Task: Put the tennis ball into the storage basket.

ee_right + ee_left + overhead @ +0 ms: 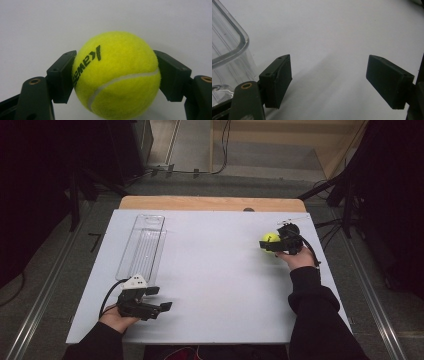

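Though seemingly alone, one ball (116, 75), two tools.

My right hand-held gripper (116, 77) clamps a yellow tennis ball (117, 75) between its two black jaws, one pad pressed against each side of the felt. The ball sits squarely in the middle of the grip, its white seam curving across the lower front and black printed lettering running sideways up its left face. Behind it, the plain white counter (37, 25) stretches across the whole background.
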Demonstrator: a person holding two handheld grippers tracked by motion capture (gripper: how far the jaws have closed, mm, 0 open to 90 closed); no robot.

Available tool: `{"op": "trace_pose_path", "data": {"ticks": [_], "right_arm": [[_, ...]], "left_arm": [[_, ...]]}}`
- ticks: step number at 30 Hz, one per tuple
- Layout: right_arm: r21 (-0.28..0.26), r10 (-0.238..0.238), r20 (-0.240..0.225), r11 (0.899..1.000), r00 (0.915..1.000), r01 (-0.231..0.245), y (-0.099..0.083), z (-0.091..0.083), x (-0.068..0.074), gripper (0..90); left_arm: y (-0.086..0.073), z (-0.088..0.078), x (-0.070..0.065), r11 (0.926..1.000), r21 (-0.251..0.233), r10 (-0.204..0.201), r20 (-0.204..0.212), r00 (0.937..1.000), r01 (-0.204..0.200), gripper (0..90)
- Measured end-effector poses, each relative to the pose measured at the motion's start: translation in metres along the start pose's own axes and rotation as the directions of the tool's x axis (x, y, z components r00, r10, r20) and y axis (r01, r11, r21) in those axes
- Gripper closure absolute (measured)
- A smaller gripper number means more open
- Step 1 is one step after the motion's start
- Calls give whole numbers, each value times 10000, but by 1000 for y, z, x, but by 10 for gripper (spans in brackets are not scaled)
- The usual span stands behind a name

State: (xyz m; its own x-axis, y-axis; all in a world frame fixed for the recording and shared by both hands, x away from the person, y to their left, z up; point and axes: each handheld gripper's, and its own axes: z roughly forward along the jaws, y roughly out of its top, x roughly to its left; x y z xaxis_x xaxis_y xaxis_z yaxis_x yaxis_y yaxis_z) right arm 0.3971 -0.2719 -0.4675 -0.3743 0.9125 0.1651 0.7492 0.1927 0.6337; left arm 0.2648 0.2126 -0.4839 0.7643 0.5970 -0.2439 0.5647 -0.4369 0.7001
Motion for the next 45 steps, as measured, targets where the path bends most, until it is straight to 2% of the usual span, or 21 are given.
{"op": "trace_pose_path", "data": {"ticks": [20, 30, 45], "right_arm": [[-490, -492, -305, 9977, 9983, 477, 8, -28, 16, 233], [-515, -641, -377, 9967, 9972, 622, 9, -29, 21, 233], [-442, -1013, -778, 9942, 9918, 981, 10, -25, 39, 233]], "left_arm": [[0, 0, 0, 10000, -8, -10, -28, 10000, 10, 211], [0, 0, 0, 10000, -16, -5, -29, 10000, 5, 211], [0, 0, 0, 10000, -3, -14, -11, 10000, 14, 211]]}}
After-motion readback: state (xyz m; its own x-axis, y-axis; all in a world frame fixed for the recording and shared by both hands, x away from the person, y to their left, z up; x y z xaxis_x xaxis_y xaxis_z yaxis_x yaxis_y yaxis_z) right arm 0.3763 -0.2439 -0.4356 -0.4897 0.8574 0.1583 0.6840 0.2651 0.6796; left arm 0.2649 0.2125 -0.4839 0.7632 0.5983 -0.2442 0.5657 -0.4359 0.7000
